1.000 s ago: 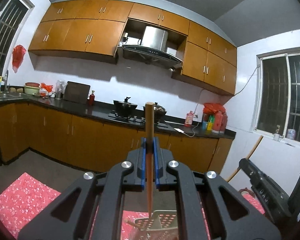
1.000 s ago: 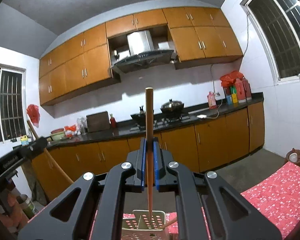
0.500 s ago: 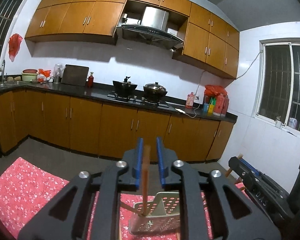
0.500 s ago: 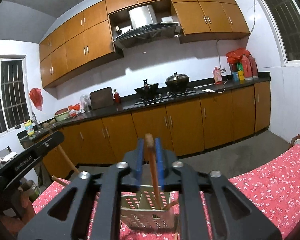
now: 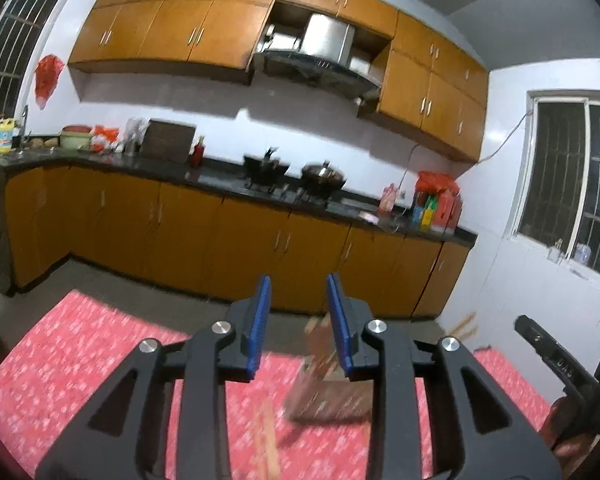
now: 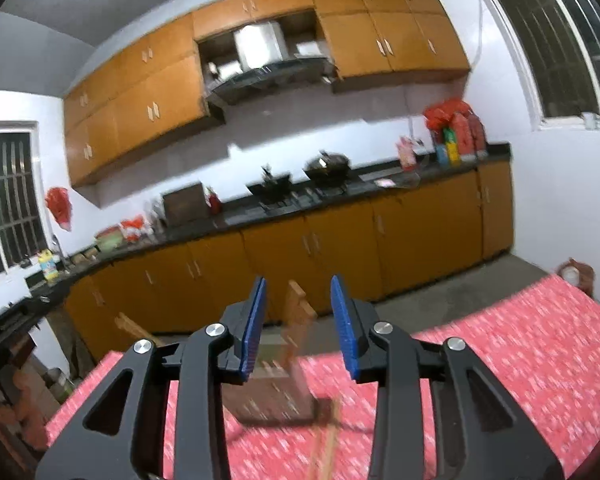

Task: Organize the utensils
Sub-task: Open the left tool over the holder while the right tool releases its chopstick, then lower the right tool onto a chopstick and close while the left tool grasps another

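Wooden chopsticks point(image 5: 320, 344) stand in the holder point(image 5: 328, 396) while both the left gripper point(image 5: 300, 316) and right gripper point(image 6: 298, 320) are opening with nothing gripped; more chopsticks point(image 5: 266, 436) lie loose on the red cloth point(image 5: 80, 360).

The right gripper point(image 5: 556, 360) bears blurred letters, apparently "DAS".

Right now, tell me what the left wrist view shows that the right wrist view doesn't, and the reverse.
Only the left wrist view shows the left gripper, jaws opening with nothing pressed between them, and the window at its right edge.

Only the right wrist view shows the right gripper, jaws opening around a loose chopstick, and a brown round thing on the floor past the table's far corner.

Both show the blurred utensil holder with chopsticks on the red tablecloth, the orange cabinets and the stove pots.
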Tool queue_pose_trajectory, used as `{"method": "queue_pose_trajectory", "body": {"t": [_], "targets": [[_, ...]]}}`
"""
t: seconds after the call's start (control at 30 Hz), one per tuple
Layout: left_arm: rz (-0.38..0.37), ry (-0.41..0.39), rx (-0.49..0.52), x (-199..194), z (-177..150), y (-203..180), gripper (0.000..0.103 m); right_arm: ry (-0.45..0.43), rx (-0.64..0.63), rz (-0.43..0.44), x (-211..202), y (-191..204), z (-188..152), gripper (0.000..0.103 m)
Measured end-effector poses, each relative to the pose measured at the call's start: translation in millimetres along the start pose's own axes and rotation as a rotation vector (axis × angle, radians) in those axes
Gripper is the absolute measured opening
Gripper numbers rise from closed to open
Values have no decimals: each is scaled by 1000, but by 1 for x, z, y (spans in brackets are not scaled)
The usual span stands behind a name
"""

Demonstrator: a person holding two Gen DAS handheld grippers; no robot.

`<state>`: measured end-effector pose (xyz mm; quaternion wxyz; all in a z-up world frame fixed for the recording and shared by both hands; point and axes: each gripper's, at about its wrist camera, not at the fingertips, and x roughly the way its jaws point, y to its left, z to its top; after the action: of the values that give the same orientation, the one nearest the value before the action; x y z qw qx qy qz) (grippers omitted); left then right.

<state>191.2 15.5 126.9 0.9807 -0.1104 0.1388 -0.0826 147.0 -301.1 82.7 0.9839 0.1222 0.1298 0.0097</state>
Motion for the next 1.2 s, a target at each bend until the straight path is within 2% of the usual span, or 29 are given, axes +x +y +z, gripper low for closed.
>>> {"method": "queue_pose_trajectory", "body": {"t": [0.07, 0.17, 0.3, 0.37, 0.47, 0.67, 0.9, 0.93, 1.0, 1.2], "targets": [[36, 56, -2, -4, -22, 14, 31, 67, 4, -33, 6, -12, -18, 35], [84, 151, 9, 2, -55, 30, 31, 243, 28, -73, 28, -30, -59, 35], [123, 319, 2, 21, -103, 45, 31, 437, 28, -61, 54, -30, -106, 32], [122, 381, 5, 28, -123, 47, 31, 509, 12, -36, 64, -21, -127, 25], [113, 455, 11, 35, -150, 47, 31, 570, -20, -24, 75, -8, -147, 22], [94, 520, 27, 43, -172, 41, 31, 628, -41, -28, 86, -2, -170, 20], [83, 553, 34, 50, -181, 34, 31, 621, -103, -47, 92, 4, -175, 19], [82, 557, 32, 51, -182, 34, 31, 617, -118, -56, 90, 4, -176, 18], [75, 570, 29, 55, -186, 32, 31, 607, -140, -90, 91, 3, -176, 8], [46, 586, 28, 56, -191, 30, 30, 584, -53, -163, 92, -22, -170, 7]]}}
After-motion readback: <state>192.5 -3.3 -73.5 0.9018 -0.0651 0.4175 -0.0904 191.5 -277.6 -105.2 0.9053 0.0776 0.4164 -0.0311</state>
